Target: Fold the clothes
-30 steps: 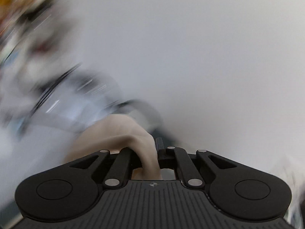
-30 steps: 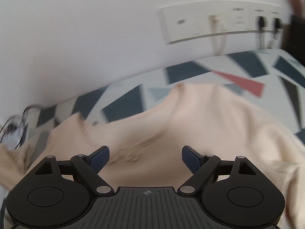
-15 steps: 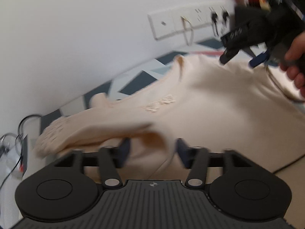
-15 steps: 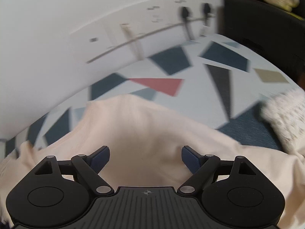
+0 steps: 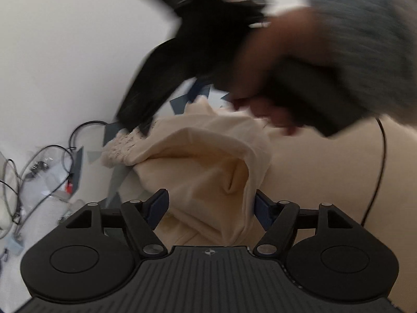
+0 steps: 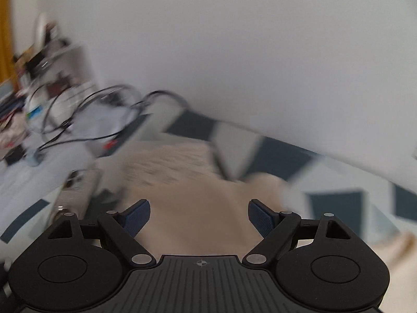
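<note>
A cream sweater (image 5: 198, 156) lies bunched on the patterned cloth, its knitted cuff (image 5: 117, 147) at the far left. My left gripper (image 5: 209, 208) is open, and a fold of the sweater lies loose between its fingers. In the left wrist view my right gripper shows as a dark blurred shape (image 5: 166, 78) over the cuff, held by a hand in a grey sleeve (image 5: 359, 31). In the right wrist view my right gripper (image 6: 199, 217) is open above the sweater (image 6: 198, 203), with the ribbed cuff (image 6: 166, 164) just ahead. That view is motion-blurred.
The cloth (image 6: 336, 203) has dark blue and grey triangles and runs up to a white wall (image 6: 234, 52). Black cables (image 5: 39, 161) and small clutter lie at the left. A thin black cable (image 5: 380, 167) crosses the sweater on the right. A cluttered shelf (image 6: 34, 60) stands far left.
My left gripper has opened wide and the sleeve fold now lies loose between its fingers. The right gripper has swung left across the sweater to the cuff, staying open.
</note>
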